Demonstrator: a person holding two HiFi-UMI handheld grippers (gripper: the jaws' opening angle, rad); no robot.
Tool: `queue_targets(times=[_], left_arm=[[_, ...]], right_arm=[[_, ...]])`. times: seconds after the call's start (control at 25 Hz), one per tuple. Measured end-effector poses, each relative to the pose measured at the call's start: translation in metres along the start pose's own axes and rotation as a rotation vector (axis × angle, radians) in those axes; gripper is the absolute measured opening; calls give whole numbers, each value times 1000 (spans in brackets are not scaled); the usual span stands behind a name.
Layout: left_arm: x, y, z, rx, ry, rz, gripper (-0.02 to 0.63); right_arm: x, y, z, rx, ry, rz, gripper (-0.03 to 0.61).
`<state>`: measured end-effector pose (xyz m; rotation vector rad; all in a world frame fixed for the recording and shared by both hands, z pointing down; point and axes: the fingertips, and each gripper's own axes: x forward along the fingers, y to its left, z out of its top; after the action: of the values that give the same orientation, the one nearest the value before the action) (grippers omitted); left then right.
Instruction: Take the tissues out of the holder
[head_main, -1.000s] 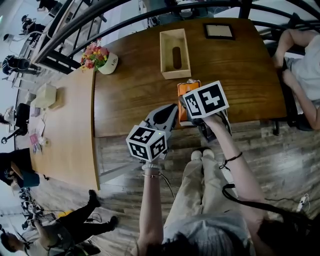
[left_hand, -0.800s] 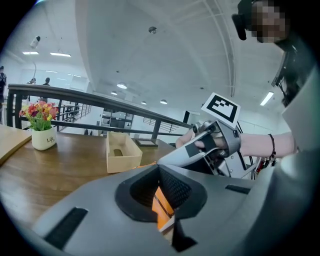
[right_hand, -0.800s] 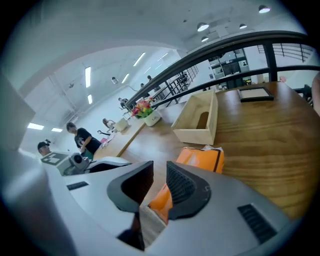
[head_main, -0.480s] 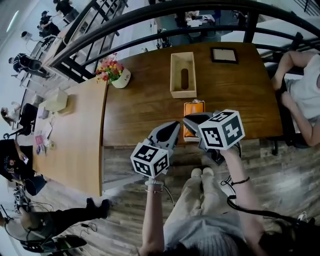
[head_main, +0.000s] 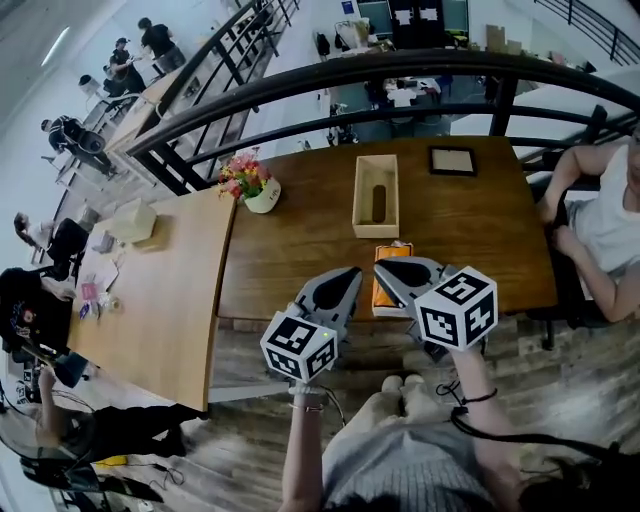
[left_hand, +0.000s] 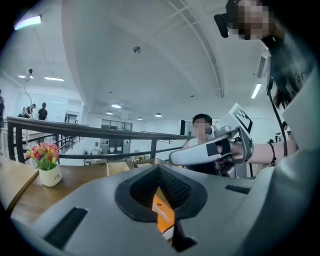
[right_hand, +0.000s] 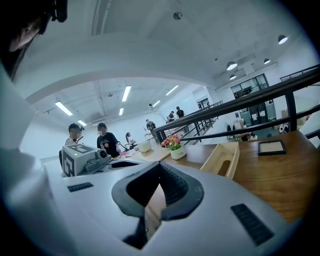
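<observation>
The wooden tissue holder (head_main: 375, 195) lies on the dark wooden table (head_main: 300, 240), its slot facing up; it also shows in the right gripper view as the wooden tissue holder (right_hand: 220, 160). An orange tissue pack (head_main: 384, 296) lies flat near the table's front edge, apart from the holder. My left gripper (head_main: 352, 272) hangs shut just left of the pack, and the orange pack (left_hand: 162, 212) shows through the slit under its jaws. My right gripper (head_main: 380, 268) is shut with nothing in it, above the pack's near end.
A pot of flowers (head_main: 258, 186) stands at the table's far left and a picture frame (head_main: 452, 160) at the back right. A person (head_main: 600, 225) sits at the right end. A lighter table (head_main: 150, 300) adjoins on the left. A black railing (head_main: 400, 70) runs behind.
Both grippers have drawn back from the table toward me, and the head view has lifted. The orange pack stays on the table near the front edge.
</observation>
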<state>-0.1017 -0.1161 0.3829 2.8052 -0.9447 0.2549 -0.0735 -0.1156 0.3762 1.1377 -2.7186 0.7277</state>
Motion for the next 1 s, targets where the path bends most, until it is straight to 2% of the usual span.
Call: queue_targets(times=[0.24,0.64,1.0], left_arm=[[2,-17,21,59,-42,-25,8],[11,-23,35,78,-78,-63,8],[11,-18,46,109,-108,-52,8]], right_arm=[[-17,3,19,-52,-82,-5,12],[-26,6,42,-133,-179,-15,12],[-27,2,47,-189,-207,-40,12]])
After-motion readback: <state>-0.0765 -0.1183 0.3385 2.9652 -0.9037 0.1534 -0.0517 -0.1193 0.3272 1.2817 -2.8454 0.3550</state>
